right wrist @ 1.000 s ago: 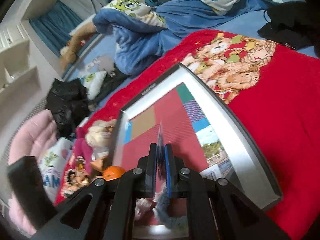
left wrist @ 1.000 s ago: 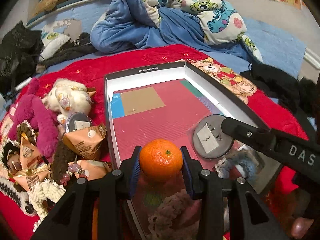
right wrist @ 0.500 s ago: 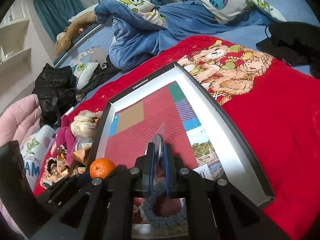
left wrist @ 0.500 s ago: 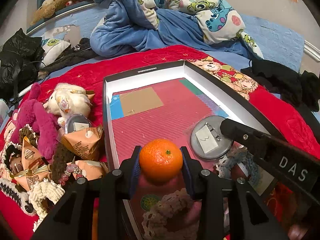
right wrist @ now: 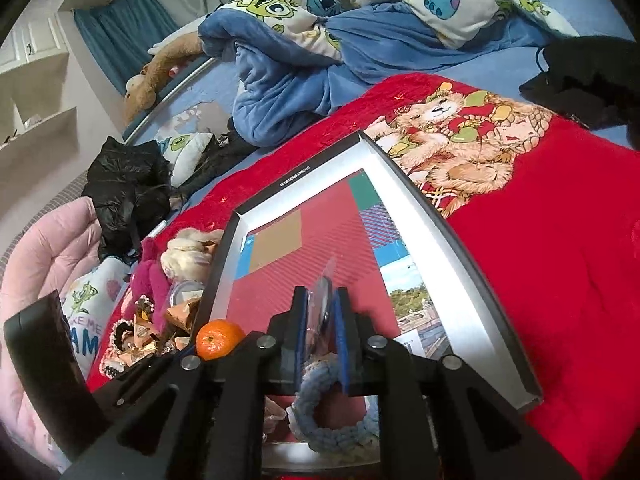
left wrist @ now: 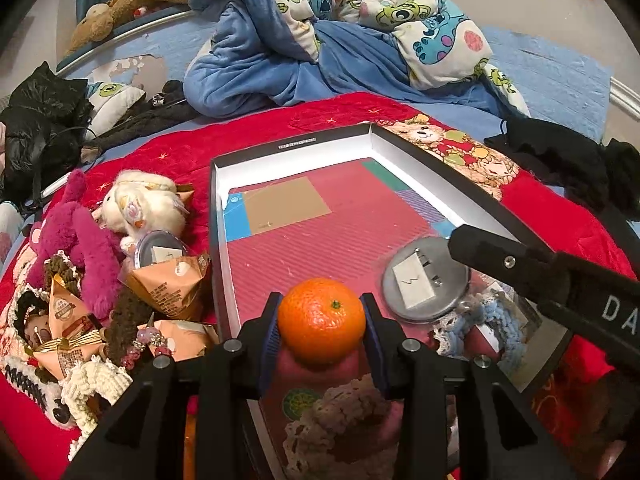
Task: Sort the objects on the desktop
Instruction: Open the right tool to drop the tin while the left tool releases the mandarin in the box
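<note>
Left gripper (left wrist: pixel 321 322) clamped on orange (left wrist: pixel 321 320), above near edge of box (left wrist: pixel 218 236). Right gripper (right wrist: pixel 320 320) jaws opening, round badge (right wrist: pixel 323 300) loose between pads, above box's near right corner.

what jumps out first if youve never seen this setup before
The bright orange tangerine clamped in the left gripper, held over the near end of the box. Beside it the right gripper is opening around a bagged round badge inside that box, on a red blanket.
</note>
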Available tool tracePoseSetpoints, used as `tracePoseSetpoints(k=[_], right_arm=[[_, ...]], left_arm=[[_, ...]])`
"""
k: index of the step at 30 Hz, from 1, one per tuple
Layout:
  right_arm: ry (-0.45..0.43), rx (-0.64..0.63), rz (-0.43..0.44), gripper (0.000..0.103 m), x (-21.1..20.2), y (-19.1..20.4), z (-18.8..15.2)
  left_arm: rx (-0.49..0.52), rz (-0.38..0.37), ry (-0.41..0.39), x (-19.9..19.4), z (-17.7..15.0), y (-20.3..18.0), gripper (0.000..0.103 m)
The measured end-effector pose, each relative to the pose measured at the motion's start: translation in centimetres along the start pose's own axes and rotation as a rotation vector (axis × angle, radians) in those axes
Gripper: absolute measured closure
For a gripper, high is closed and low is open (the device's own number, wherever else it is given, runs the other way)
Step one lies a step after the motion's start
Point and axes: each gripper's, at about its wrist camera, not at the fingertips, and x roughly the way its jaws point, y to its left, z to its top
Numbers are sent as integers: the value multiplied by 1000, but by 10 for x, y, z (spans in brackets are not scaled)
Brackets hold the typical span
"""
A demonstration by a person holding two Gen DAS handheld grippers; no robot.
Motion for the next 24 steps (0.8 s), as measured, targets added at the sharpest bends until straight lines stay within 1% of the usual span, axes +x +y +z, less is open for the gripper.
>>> tracePoseSetpoints(k=[1,3,4,5,7,10,12,13,14,15,16,18,19,22,24], right_arm=[[-1,-1,3,82,0,0,0],[0,5,11,82,-1,-1,0],[1,10,14,82,-1,-2,1],[2,14,17,81,-1,-2,1],[-3,20,22,77,-3,-3,1],[-7,24,33,67,-5,-3,3],[-12,23,40,55,-7,-3,3],[-14,20,40,51,-8,-2,4],[-17,17,40,44,-9,-1,5],[-21,14,40,37,-11,-1,5],[-26,15,38,34,-13,-1,6],[-32,29,65,27,-16,-2,8],[-34,45,87,26,-18,-4,9],[-55,88,154,14,-24,-7,12],[-64,106,210,2,-27,-7,14]], left_arm=[[3,-2,1,0,0,-1,64],[5,1,-5,-1,0,-2,59],[7,2,-9,-2,0,-2,53],[8,-3,-14,-3,0,-3,50],[14,-11,-21,-5,1,-3,47],[21,-16,-31,-7,1,-5,44],[20,-14,-44,-10,1,-5,34],[16,-16,-50,-12,1,-4,20],[14,-19,-53,-12,1,-3,9],[14,-39,-62,-14,1,-3,6],[16,-43,-63,-15,2,-4,1],[20,-28,-65,-16,2,-5,0],[17,-32,-65,-17,2,-4,0],[1,-40,-62,-19,2,-2,0],[1,-43,-65,-21,3,-1,0]])
